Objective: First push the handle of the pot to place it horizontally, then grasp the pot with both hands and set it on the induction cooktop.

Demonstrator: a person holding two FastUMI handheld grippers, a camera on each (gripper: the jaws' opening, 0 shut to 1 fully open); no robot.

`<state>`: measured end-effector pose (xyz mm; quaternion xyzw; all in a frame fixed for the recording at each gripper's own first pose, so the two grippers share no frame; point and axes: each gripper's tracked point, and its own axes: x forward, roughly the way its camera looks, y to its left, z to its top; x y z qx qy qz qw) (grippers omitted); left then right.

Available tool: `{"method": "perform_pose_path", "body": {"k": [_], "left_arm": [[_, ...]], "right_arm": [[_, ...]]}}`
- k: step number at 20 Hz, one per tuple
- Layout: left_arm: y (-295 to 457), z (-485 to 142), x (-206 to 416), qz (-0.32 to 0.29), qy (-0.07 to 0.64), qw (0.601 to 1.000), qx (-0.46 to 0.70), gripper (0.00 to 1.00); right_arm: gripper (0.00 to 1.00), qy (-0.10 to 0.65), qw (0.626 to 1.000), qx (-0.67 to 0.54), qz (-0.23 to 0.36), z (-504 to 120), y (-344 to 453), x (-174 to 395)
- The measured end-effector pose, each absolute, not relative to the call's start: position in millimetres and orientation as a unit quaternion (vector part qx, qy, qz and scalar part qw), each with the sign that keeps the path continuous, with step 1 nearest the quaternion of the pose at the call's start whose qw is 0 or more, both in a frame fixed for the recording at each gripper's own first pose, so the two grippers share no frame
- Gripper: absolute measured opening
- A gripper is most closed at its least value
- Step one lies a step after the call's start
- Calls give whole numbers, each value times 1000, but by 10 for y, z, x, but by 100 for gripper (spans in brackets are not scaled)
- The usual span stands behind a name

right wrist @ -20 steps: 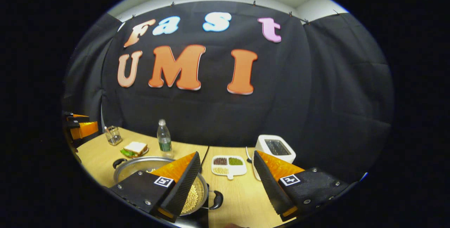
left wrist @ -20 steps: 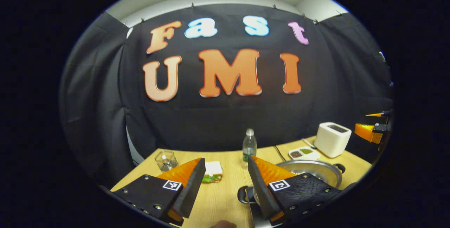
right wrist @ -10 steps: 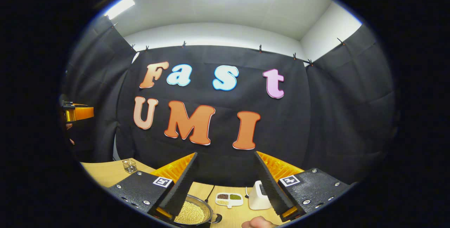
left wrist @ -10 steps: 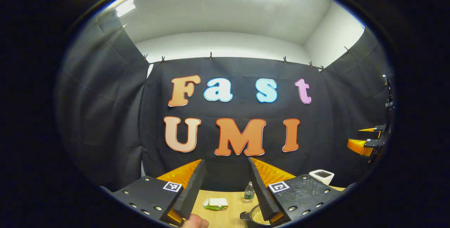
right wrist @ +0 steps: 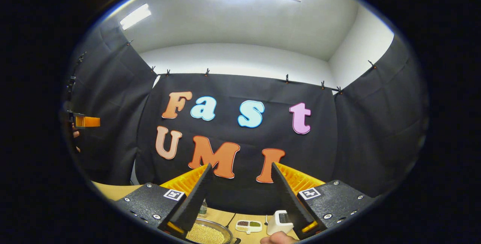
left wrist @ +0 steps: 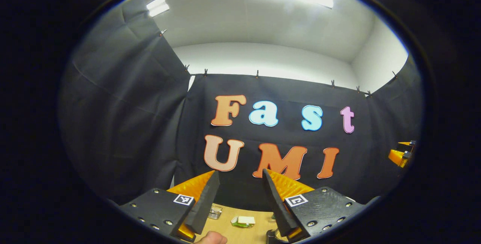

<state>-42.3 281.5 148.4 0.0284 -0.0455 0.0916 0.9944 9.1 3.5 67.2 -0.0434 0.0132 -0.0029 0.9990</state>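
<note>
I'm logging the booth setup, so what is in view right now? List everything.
pot: one, silver, full of pale beans, near table edge
sorting dish: one, white, three compartments, right of the pot
toaster: one, white, right of the dish
bottle: one, clear, behind the pot
sandwich: one, white and green, mid table
glass: one, clear, left of sandwich
table: one, light wood
left gripper: jaws open
right gripper: jaws open
</note>
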Motion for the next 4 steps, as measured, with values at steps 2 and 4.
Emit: {"method": "perform_pose_path", "body": {"k": [2,4], "left_arm": [[2856,1535,-454,102,-48,993,31,75],[2882,1557,-444,108,-55,992,32,73]], "right_arm": [[95,0,999,-43,8,767,105,56],[95,-11,999,-46,17,801,157,49]]}}
